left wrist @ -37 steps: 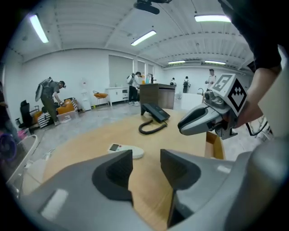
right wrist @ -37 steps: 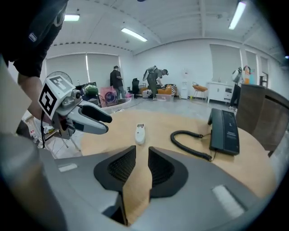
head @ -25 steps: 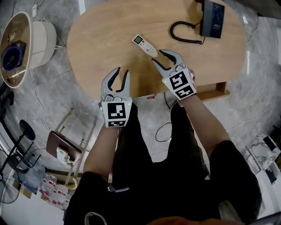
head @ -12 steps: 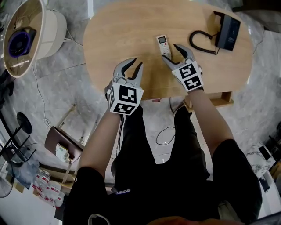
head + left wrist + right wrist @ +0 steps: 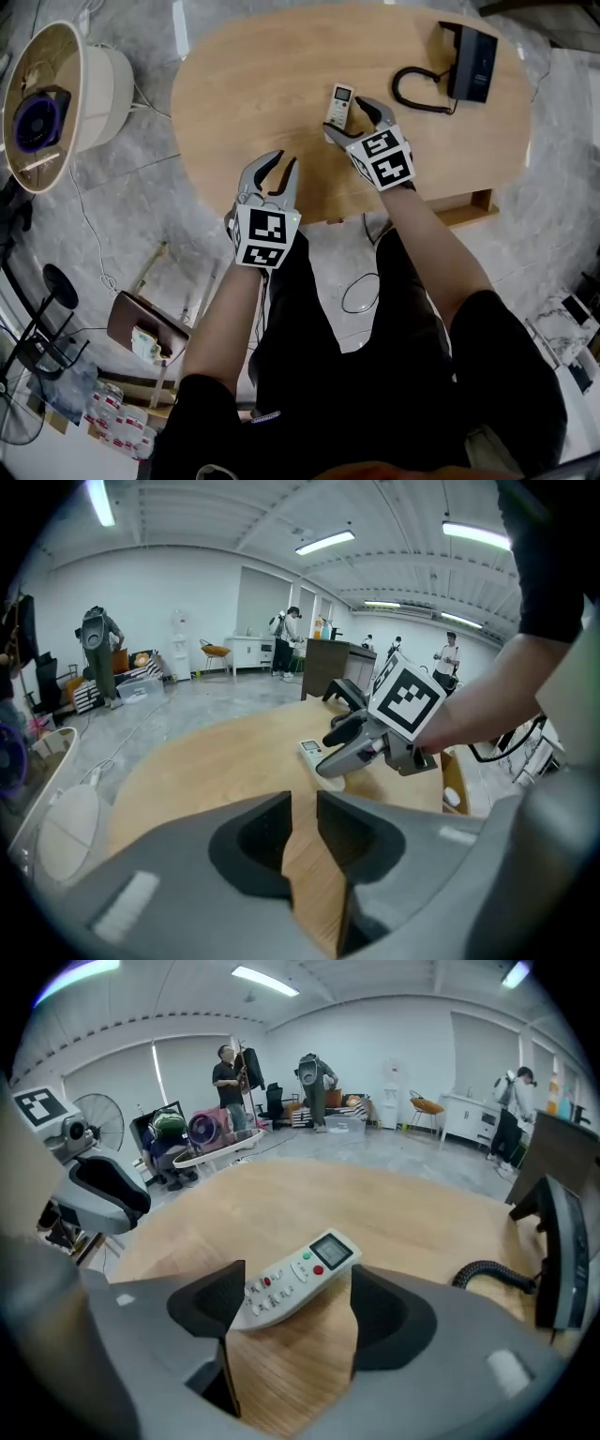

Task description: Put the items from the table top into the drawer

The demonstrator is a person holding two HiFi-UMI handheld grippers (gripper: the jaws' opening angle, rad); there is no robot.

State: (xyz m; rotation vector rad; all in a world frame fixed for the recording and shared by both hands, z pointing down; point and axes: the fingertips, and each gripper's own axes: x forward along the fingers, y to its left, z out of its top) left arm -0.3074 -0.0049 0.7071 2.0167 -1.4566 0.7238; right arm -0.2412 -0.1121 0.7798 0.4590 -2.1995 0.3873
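White remote control [image 5: 339, 103] at upper centre of the oval wooden bench [image 5: 246, 80], its lettering too small to read, right tool [image 5: 347, 118] open around its near end, left tool [image 5: 281, 169] slightly open, empty, at lower centre, black desk telephone [image 5: 466, 62] upper right.

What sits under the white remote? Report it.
The remote lies flat on the wooden table; the open right gripper straddles its near end. Anything beneath its body is hidden.

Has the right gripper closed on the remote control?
No, the right gripper has its jaws standing wide apart, and the remote control lies flat on the table at their tips.
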